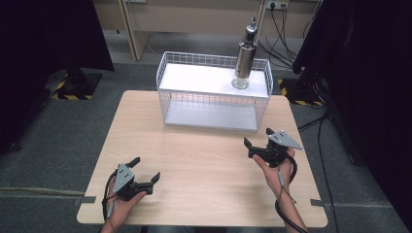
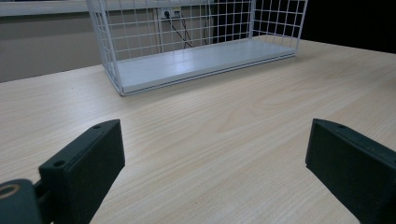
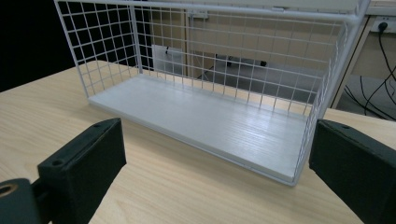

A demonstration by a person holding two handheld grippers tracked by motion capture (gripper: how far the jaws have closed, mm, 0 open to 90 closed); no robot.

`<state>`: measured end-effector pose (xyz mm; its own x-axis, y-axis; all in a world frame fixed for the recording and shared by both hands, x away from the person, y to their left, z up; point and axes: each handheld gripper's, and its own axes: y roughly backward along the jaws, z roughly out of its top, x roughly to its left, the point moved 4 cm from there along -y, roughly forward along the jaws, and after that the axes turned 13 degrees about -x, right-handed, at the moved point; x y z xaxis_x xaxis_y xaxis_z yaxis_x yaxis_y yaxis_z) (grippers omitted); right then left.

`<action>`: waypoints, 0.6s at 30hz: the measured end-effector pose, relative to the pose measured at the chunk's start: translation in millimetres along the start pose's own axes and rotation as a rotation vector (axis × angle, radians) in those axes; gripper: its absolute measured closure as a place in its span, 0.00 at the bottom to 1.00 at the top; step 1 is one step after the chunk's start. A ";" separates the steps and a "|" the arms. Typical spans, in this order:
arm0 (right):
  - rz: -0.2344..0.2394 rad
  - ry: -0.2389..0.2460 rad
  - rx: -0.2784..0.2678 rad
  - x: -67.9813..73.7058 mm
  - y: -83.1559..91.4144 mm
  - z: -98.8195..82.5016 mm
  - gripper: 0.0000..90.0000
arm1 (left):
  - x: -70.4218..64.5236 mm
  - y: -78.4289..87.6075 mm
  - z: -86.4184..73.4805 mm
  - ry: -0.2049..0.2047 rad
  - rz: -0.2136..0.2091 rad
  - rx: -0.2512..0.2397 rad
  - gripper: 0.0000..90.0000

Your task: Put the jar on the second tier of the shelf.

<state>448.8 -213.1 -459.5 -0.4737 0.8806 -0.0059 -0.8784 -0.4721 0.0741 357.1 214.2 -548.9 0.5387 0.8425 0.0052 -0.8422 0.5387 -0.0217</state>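
Tongs (image 1: 145,171) (image 1: 258,137) are hanging spread and empty at lower frame, you readying for the bottle (image 1: 245,56) atop the wire rack (image 1: 214,99).

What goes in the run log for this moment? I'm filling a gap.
left gripper: open, empty | right gripper: open, empty | bottle: upright on wire shelf top

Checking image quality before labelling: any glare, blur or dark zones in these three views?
High view: the rack's top shelf is blown out white around the bottle; both side margins fall to near black. Left gripper view: sheen on the rack's lower shelf; the near jaws are soft, the table grain sharp. Right gripper view: bright streak on the lower shelf, jaws slightly soft.
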 end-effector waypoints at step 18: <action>-0.015 -0.007 0.025 -2.2 17.7 -23.3 0.04 | -0.1 0.0 0.0 -0.003 0.001 0.001 0.05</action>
<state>432.8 -224.3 -481.4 -0.4600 0.8879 0.0000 -0.8836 -0.4578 0.0985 357.1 214.2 -548.9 0.5382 0.8428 0.0080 -0.8426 0.5382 -0.0205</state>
